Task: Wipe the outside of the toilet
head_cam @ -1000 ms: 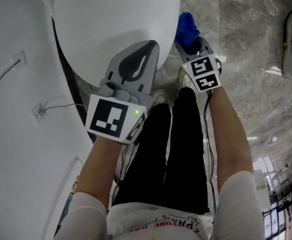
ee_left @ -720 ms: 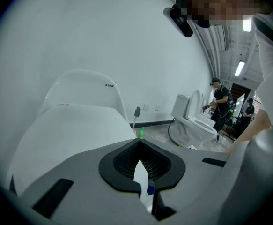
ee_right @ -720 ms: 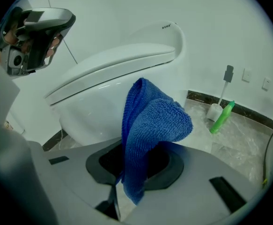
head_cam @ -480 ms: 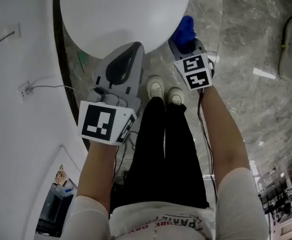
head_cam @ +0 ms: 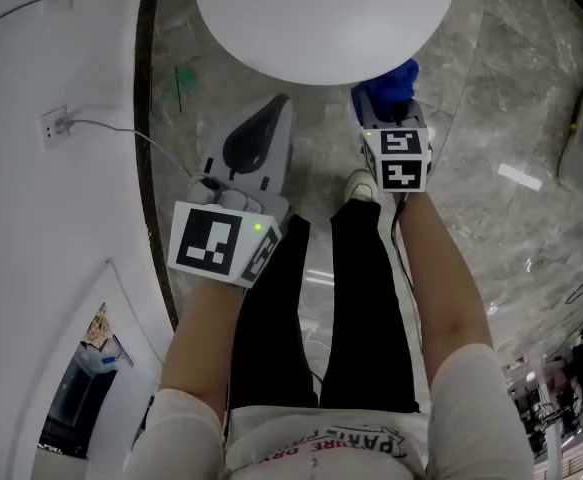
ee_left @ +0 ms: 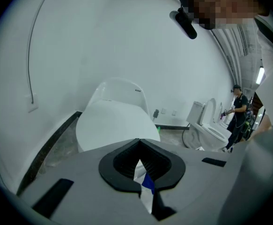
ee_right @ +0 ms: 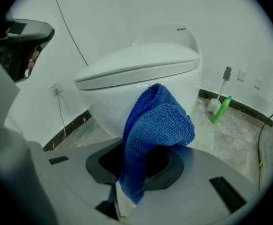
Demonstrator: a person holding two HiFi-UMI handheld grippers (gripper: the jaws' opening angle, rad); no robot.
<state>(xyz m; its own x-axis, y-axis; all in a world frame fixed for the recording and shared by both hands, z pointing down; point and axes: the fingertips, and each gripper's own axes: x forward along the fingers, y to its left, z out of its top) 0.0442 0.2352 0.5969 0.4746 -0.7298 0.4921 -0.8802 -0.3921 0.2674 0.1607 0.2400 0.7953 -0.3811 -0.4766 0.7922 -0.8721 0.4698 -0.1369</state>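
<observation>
The right gripper [ee_right: 130, 184] has its fingers clamped on a blue cloth [ee_right: 156, 125], which stands up just in front of the white toilet [ee_right: 141, 71], lid down. The left gripper [ee_left: 144, 191] hovers near the bowl's front with its fingers together on nothing, above the marble floor [head_cam: 491, 128].

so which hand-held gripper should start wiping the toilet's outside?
Right. The right hand-held gripper is shut on the blue terry cloth, facing the white ceramic toilet. The left hand-held gripper is shut, with no cloth.
</observation>
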